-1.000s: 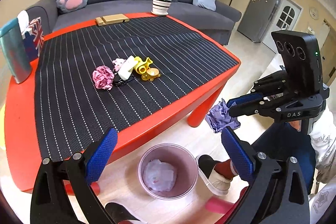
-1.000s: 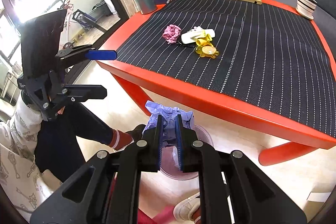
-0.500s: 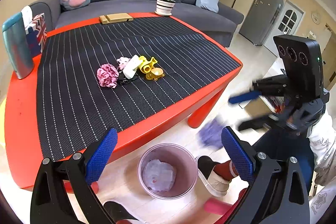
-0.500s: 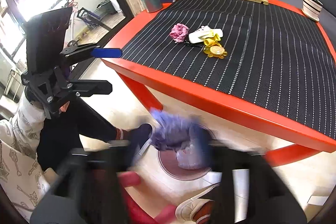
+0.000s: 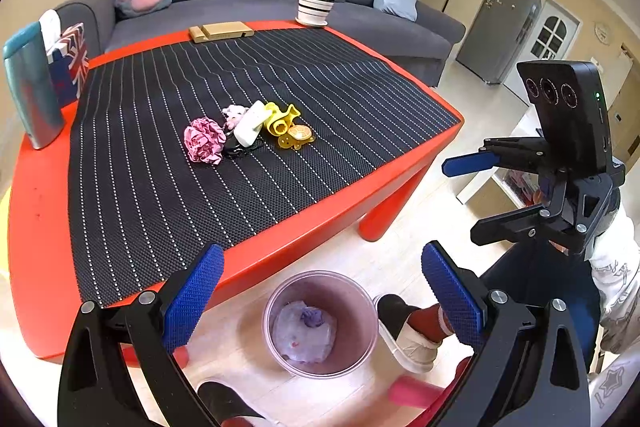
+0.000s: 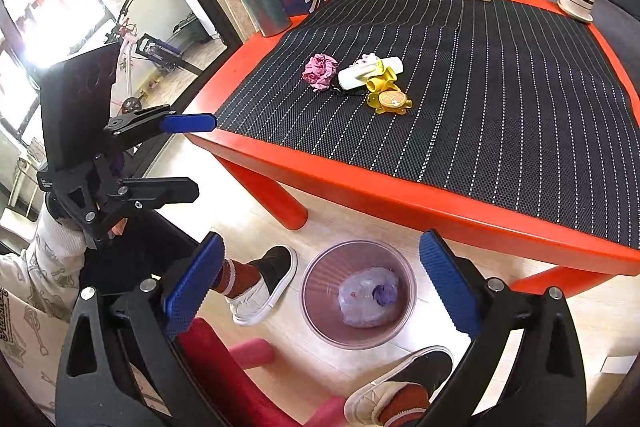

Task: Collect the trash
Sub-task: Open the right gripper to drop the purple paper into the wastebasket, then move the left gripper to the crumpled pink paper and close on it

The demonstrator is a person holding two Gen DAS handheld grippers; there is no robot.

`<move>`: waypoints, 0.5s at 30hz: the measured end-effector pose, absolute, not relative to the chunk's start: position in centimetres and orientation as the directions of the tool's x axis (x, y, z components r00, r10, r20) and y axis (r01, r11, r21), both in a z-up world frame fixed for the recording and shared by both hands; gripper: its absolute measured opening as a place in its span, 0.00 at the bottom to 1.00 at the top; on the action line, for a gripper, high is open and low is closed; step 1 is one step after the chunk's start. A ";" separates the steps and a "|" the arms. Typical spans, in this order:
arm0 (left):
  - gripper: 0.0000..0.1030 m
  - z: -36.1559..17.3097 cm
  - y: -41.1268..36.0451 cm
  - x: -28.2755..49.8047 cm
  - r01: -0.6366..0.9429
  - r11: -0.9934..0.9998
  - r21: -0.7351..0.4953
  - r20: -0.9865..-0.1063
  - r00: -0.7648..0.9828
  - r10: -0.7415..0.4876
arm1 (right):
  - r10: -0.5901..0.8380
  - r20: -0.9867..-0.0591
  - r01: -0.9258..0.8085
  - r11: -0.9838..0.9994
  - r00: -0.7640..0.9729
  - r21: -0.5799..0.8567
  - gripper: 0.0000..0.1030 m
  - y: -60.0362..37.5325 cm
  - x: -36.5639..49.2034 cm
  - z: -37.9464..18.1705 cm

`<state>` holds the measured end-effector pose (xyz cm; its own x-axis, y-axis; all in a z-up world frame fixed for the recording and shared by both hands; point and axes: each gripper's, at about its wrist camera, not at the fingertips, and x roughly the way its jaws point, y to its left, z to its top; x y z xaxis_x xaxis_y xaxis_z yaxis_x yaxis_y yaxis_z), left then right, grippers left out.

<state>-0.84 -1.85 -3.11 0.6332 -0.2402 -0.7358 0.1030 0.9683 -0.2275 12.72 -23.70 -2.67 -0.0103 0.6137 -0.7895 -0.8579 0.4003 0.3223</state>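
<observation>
Over the floor by the desk's near edge, both hand-held grippers hung above the bin [image 5: 320,323]. Left hand-held gripper [image 5: 320,291] was wide open w/ nothing between its pads, same as a sec ago. Right hand-held gripper [image 6: 320,283] had just been opening: a sec ago it pinched the purple wad, now its jaws stood wide and empty, and the purple wad [image 6: 385,294] lay in the bin on a pale crumpled wrapper [image 6: 362,301]. So that piece looked done, one less to collect.

Going left to right on the desk [image 5: 36,227]: pink crumpled paper [image 5: 204,140] sat about mid-desk, touching a small cluster, i.e. a white tube [image 5: 250,125], then yellow toys [image 5: 286,129]. Pink paper was prob the next trash item; it lay well apart from both grippers, up on the desk mat, while they pointed down at the bin. Either gripper would need to lift and reach fwd over the near edge.
</observation>
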 end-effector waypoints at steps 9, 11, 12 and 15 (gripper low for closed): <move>0.92 -3.2 -1.6 -0.5 0.092 0.969 -0.229 -0.735 0.636 -0.234 | 0.620 -0.785 -0.850 0.414 0.001 0.326 0.94 -23.8 13.2 -2.5; 0.92 -3.1 -1.5 -0.4 0.089 0.969 -0.232 -0.732 0.640 -0.234 | 0.623 -0.782 -0.850 0.415 0.006 0.325 0.94 -23.8 13.3 -2.3; 0.92 -3.0 -1.4 -0.3 0.087 0.968 -0.234 -0.730 0.642 -0.234 | 0.626 -0.780 -0.850 0.415 0.008 0.325 0.94 -23.8 13.3 -2.2; 0.92 -2.8 -1.2 -0.1 0.077 0.970 -0.230 -0.728 0.648 -0.224 | 0.633 -0.774 -0.848 0.419 0.018 0.323 0.94 -23.6 13.6 -1.8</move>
<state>-0.05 -1.19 -2.84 0.6482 -0.2240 -0.7278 0.0767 0.9701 -0.2302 13.56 -23.63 -1.81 0.0177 0.6326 -0.7742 -0.8484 0.4192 0.3232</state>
